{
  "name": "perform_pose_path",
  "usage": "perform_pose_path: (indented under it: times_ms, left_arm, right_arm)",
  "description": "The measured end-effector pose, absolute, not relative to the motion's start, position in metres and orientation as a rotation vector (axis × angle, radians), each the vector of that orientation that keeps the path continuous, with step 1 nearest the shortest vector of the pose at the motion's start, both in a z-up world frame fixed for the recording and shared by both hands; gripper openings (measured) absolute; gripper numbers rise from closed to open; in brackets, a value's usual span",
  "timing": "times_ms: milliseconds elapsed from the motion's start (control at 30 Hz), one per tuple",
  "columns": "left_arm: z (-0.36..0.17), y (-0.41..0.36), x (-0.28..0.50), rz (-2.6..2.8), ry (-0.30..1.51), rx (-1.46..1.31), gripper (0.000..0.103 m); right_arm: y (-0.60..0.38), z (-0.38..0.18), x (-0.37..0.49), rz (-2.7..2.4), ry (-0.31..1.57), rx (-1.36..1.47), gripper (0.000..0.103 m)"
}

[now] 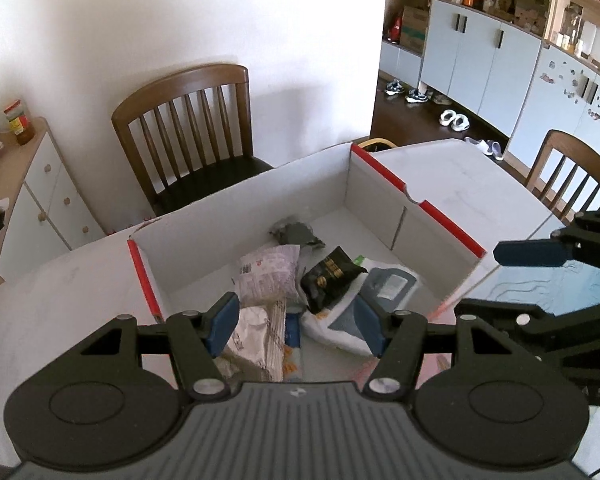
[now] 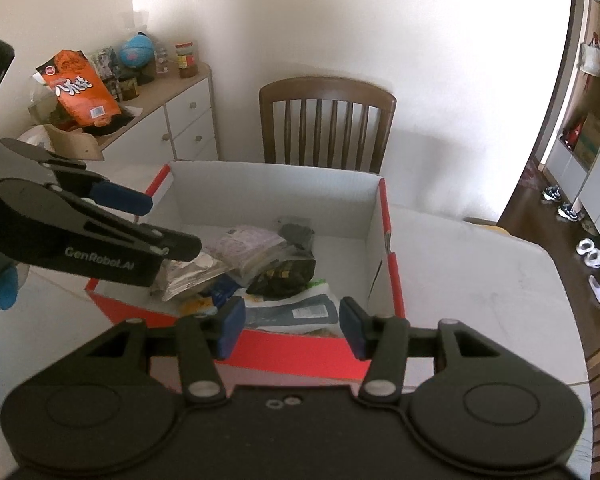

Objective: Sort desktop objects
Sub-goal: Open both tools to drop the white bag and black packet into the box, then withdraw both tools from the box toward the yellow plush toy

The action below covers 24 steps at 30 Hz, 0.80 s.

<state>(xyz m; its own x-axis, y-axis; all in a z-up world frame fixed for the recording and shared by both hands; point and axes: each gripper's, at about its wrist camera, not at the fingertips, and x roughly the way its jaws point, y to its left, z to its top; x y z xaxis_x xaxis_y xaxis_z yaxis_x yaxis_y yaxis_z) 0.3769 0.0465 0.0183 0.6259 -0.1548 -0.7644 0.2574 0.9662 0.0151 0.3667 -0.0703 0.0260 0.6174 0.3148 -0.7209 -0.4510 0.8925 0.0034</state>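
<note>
Box [image 1: 416, 196] lengthwise away; 2 grippers above

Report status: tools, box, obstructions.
Left tool and right tool open, empty, above box. Packets piled inside. Nothing in the way.

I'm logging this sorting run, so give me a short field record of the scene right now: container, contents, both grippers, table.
container: red and white cardboard box, open-topped, on the white table
contents: several packets in a loose pile, among them a black snack packet and a pale pink packet
left gripper: above the box, jaws apart, nothing held
right gripper: at the box's near edge, jaws apart, nothing held
</note>
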Motion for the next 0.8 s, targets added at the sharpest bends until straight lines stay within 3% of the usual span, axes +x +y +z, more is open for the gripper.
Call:
perform_pose_path:
  times_ms: [700, 800]
  left_arm:
    - [0.039, 0.046, 0.307, -0.301, 0.872, 0.157, 0.062]
    - [0.04, 0.046, 0.297, -0.321, 0.873, 0.164, 0.067]
  right_arm:
    - [-0.067, 0.044, 0.316, 0.444, 0.768, -0.204, 0.065]
    - [-0.067, 0.045, 0.308, 0.441, 0.766, -0.207, 0.065]
